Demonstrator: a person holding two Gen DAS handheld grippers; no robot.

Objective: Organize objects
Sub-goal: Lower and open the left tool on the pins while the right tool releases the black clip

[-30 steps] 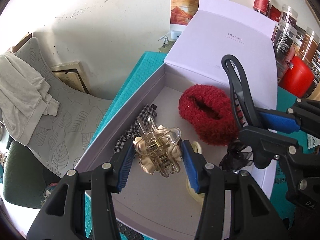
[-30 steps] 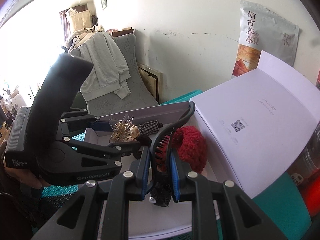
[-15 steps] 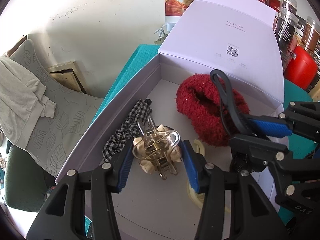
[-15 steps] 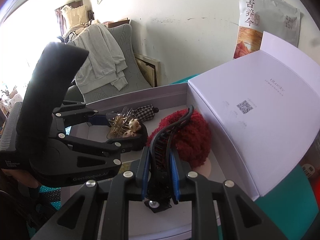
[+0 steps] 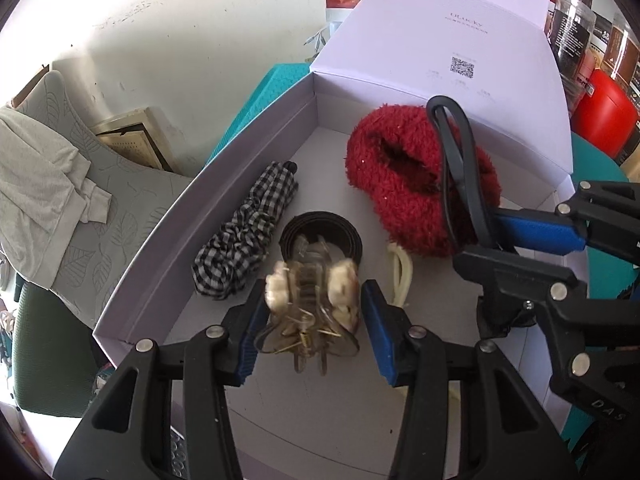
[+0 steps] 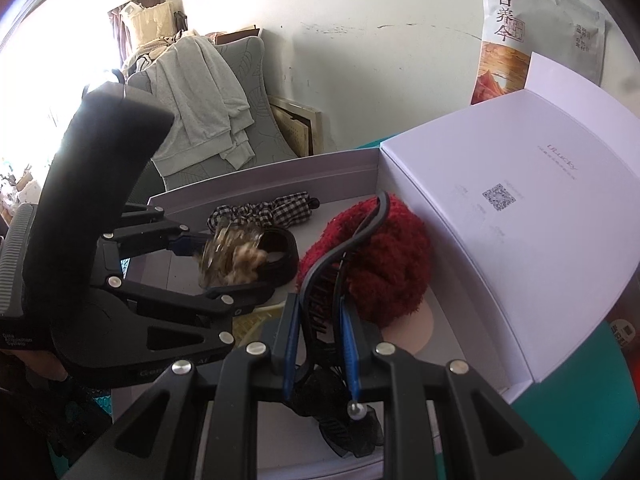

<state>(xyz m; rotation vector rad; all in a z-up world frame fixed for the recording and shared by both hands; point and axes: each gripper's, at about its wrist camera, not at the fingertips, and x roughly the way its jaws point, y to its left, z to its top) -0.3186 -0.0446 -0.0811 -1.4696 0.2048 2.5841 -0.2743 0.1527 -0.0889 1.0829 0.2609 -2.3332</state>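
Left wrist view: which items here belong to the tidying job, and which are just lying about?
Job:
- white box
- clear claw clip in left gripper
- black hair clip in right gripper
- red scrunchie
- checked scrunchie
- black band

Lying about:
- jars
- red container
- grey garment

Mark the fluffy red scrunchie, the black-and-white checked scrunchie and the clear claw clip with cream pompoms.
fluffy red scrunchie (image 5: 404, 208), left wrist view, on its fuzzy lower rim.
black-and-white checked scrunchie (image 5: 248, 232), left wrist view, mid-fabric.
clear claw clip with cream pompoms (image 5: 310, 300), left wrist view, on its transparent body between the blue pads.
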